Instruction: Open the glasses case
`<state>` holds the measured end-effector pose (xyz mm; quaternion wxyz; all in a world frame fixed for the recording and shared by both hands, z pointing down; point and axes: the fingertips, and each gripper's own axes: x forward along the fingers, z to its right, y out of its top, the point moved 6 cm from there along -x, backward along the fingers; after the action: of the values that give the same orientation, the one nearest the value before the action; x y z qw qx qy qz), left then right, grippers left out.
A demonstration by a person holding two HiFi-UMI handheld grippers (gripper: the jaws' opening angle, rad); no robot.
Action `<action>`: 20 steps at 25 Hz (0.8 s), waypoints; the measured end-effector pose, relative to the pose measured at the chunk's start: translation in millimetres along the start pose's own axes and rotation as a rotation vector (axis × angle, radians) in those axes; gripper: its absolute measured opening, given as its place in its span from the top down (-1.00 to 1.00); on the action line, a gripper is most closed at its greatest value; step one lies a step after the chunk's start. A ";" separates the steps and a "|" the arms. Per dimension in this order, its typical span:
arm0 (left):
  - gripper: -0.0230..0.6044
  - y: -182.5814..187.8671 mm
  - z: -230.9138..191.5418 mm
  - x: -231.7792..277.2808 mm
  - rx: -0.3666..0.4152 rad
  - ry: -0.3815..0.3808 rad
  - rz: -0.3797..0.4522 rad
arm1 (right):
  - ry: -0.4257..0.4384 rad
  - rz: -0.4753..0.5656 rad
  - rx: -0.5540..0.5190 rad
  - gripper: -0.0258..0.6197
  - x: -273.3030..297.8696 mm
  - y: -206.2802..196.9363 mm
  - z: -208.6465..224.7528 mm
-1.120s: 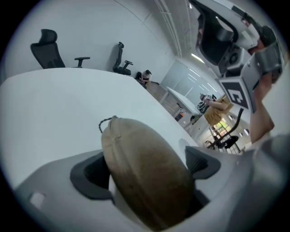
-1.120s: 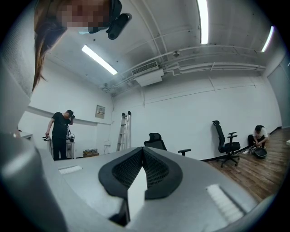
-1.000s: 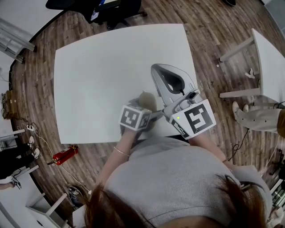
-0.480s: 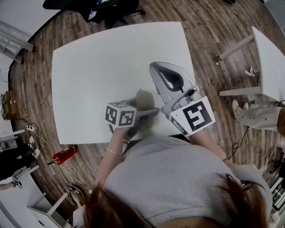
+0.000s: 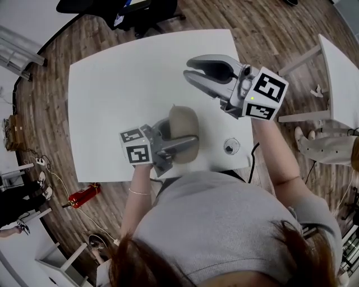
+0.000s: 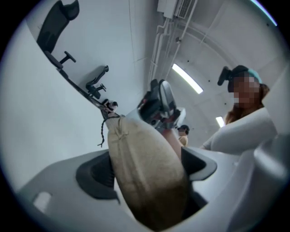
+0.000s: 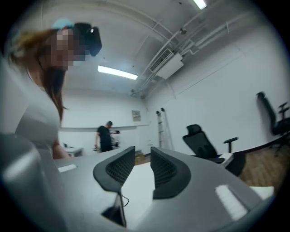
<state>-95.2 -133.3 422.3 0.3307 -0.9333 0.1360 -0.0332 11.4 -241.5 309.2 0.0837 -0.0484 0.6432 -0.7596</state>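
The left gripper (image 5: 180,133) has the glasses case (image 5: 183,126) between its jaws. They stand wide, have just been closing a little, and both pads press the tan fabric sides. The case is over the near part of the white table (image 5: 112,101) and its far end sticks out past the fingertips. In the left gripper view, a thin braided cord (image 6: 103,130) hangs off that far end. The case fills the gap between the jaws there and hides most of what lies beyond.

The right gripper (image 5: 188,69) is just past the case's tip, above it and to the right, and is not touching it. Its jaws have just been opening. They now stand a narrow gap apart with only bare tabletop showing between the ribbed pads.

A small round fitting (image 5: 231,147) sits on the table to the right of the left gripper, near the table's front edge, below the right gripper's marker cube (image 5: 266,92). On the wooden floor to the left of the left gripper lies a red fire extinguisher (image 5: 82,195). A black office chair (image 5: 134,11) stands beyond the far edge of the table, and a second white table (image 5: 339,78) stands to the right of the right gripper.
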 end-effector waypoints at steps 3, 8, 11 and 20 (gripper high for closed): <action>-0.45 14.6 19.9 2.2 0.011 -0.106 0.054 | 0.264 -0.054 0.089 0.52 1.9 -8.2 24.5; -0.39 33.1 47.2 4.7 -0.004 -0.233 0.125 | 0.642 0.043 0.507 0.52 4.4 -32.6 48.2; -0.37 40.6 61.7 6.2 0.002 -0.281 0.133 | 0.836 0.227 0.738 0.51 9.4 -44.1 42.4; -0.31 54.5 89.1 8.8 0.028 -0.385 0.111 | 1.200 0.231 0.953 0.41 54.8 -52.1 -15.3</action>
<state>-85.9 -122.1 318.5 0.3646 -0.9089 0.1210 0.1622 -48.5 -228.7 356.0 -0.1888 0.4801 0.1833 -0.8368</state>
